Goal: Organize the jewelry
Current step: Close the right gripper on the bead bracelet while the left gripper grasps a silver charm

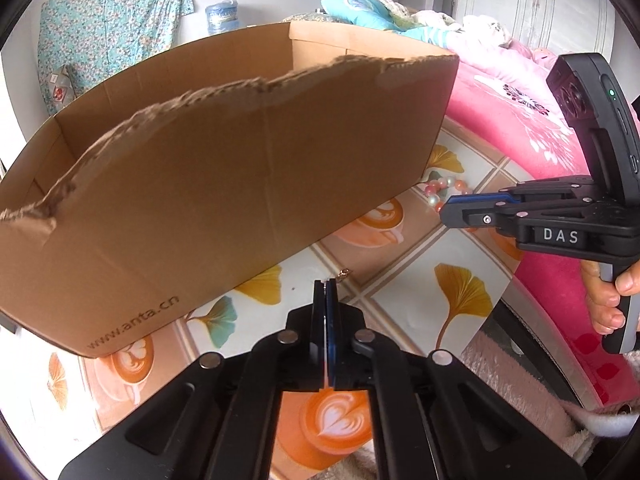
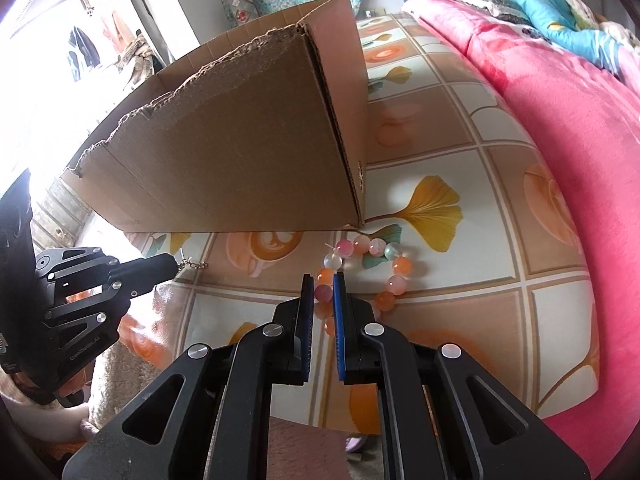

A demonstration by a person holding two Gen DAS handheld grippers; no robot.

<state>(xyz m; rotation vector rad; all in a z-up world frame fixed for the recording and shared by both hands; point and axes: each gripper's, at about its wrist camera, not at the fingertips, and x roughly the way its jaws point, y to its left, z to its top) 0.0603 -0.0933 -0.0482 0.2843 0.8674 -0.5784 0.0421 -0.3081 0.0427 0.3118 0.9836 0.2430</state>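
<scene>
bead bracelet [image 2: 360, 272] lies flat on the bench [image 2: 460, 152] just off the cardboard box [image 2: 240, 152] corner, with the right claw [image 2: 323, 276] pinching its near-side beads, jaws narrow. thin gold chain [image 2: 194, 266] sits at the left claw [image 1: 326, 284] tip beside the box's long wall; jaws fully closed, apparently on the chain's end. box opening is up and beyond both claws, so i'd judge the next move as lift and carry over the torn rim, left hand nearer.
</scene>
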